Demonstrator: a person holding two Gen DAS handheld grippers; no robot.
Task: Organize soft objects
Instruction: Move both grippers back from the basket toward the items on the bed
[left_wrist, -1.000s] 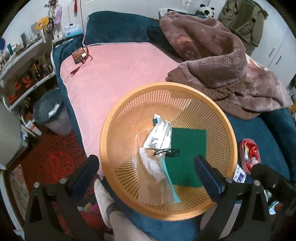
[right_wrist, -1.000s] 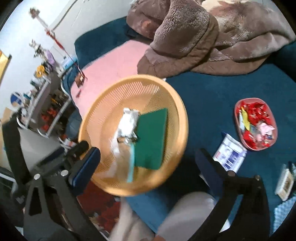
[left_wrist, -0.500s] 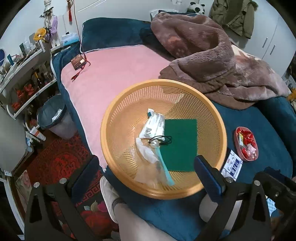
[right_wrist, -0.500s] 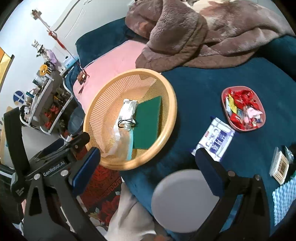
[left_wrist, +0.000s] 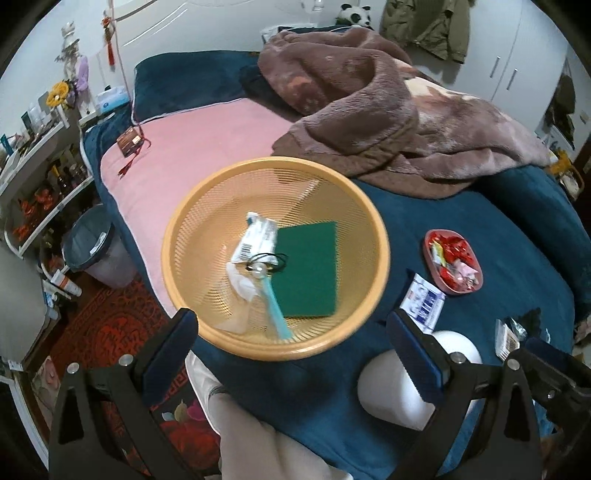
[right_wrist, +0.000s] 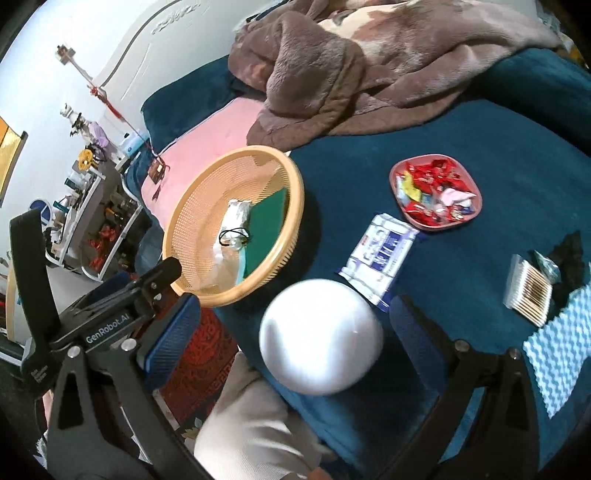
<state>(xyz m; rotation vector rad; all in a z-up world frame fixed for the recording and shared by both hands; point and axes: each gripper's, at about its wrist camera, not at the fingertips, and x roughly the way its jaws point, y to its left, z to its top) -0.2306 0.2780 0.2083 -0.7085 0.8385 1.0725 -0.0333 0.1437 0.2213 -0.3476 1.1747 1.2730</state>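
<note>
Now nearer, the white foam ball (right_wrist: 320, 336) sits between the right claw's (right_wrist: 291, 328) spread fingers, untouched.

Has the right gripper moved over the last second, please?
Yes. The right gripper has pulled back and right: the basket, once centred ahead, now sits up-left, and the white ball lies between its open fingers.

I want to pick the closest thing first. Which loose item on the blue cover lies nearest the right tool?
The white ball. It sits between the right tool's open fingers, while the tissue pack and swab box lie farther away.
</note>
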